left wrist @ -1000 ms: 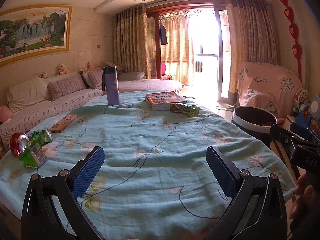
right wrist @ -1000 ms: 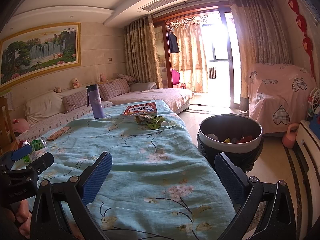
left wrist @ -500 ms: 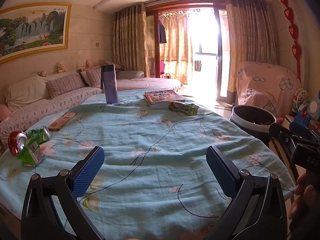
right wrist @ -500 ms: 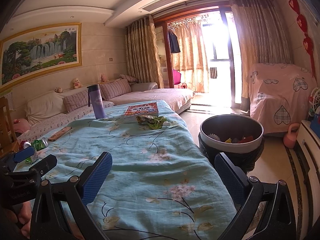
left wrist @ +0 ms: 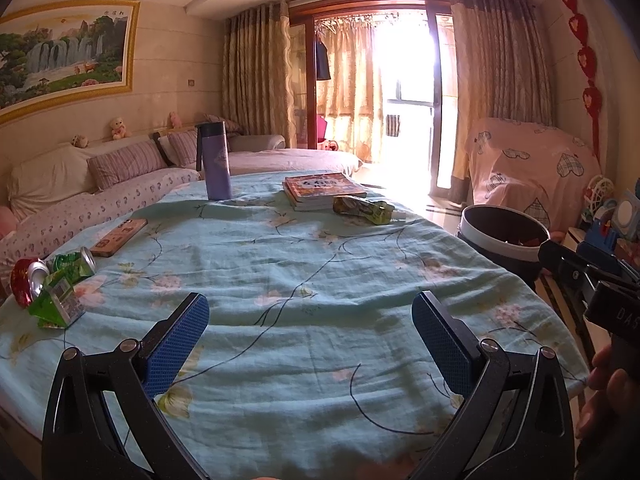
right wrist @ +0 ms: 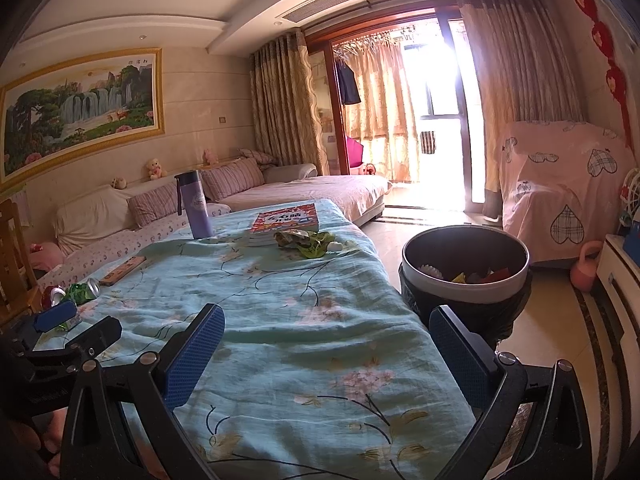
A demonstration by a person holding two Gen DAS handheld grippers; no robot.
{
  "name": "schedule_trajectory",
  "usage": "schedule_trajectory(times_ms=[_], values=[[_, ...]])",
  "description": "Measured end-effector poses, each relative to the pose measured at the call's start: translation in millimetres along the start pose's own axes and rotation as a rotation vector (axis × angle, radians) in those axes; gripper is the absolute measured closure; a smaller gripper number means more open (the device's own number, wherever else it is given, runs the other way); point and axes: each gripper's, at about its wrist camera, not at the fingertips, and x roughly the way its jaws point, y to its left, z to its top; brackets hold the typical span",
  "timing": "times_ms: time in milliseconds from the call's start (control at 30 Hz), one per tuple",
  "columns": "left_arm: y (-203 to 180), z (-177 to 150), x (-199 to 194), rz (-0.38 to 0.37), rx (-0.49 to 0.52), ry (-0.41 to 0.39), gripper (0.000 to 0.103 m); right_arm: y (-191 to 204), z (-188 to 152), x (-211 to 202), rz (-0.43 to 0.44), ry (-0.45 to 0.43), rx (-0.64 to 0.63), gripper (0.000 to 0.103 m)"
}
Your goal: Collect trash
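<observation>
Both my left gripper (left wrist: 310,322) and right gripper (right wrist: 326,334) hang spread wide, holding nothing. The bin (right wrist: 466,276) beside the table holds some trash already (hard to identify); cans (left wrist: 48,280) and wrappers (left wrist: 362,208) remain on the cloth.

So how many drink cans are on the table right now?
2, both crushed at the table's left edge: a red can and a green can beside it, next to a green carton. More could be hidden.
</observation>
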Motion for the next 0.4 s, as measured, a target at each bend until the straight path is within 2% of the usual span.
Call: schedule_trajectory(times_ms=[400], values=[[-0.7,0.7,8.1,-0.032,-0.012,0.020,0.000,-5.3,2.2,4.6,-0.006,0.022,0.018,0.000]])
